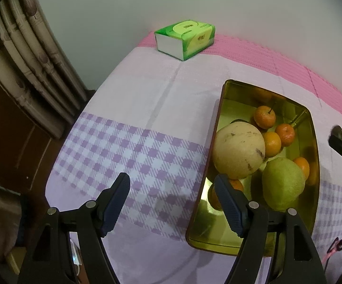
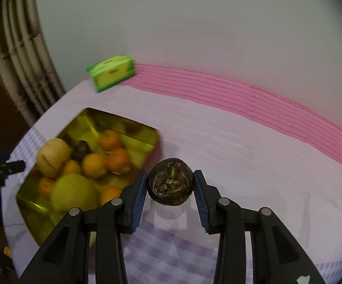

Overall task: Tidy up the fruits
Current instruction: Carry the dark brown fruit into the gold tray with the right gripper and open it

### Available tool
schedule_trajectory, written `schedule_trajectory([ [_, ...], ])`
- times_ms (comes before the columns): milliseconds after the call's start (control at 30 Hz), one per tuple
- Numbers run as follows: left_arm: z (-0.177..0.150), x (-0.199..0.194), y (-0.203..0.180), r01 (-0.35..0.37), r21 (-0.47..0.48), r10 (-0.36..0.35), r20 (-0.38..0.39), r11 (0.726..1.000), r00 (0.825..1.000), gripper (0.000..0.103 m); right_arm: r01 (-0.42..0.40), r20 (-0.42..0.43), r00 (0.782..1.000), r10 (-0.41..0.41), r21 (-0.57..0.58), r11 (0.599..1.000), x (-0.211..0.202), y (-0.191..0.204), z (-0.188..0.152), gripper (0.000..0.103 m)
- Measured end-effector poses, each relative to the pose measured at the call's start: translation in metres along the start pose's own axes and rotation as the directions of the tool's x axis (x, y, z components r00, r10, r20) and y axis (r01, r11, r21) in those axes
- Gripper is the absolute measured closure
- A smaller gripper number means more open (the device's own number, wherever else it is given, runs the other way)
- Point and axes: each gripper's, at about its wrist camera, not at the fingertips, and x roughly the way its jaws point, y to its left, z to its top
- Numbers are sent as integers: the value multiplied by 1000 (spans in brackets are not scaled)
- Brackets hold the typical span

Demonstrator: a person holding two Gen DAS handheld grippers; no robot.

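Mangosteen (image 2: 170,181) sits clamped in my right tool (image 2: 170,184), right of the gold tin (image 2: 85,118); left tool (image 1: 171,189) gapes empty.

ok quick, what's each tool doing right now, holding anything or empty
Left tool: open, empty, over the checked cloth beside the gold metal tray.
Right tool: closed on a dark brown round mangosteen.

Gold tray (image 2: 147,132) and fruit inside smearing with motion blur in right wrist view. Dark fruit (image 2: 80,150) there staying unidentifiable. Left gripper's finger (image 1: 227,201) hiding orange (image 1: 237,184) partly.
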Motion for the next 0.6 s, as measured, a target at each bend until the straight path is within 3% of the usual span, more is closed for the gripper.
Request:
schedule_trajectory([
  [233,-2,-1,-8,-3,38,2,12,999,1000,29,-51,-23,998,50,-45,998,21,34,21,67],
  [600,-3,0,-11,-4,46,4,10,999,1000,29,-47,-77,996,39,-112,993,51,61,33,67],
])
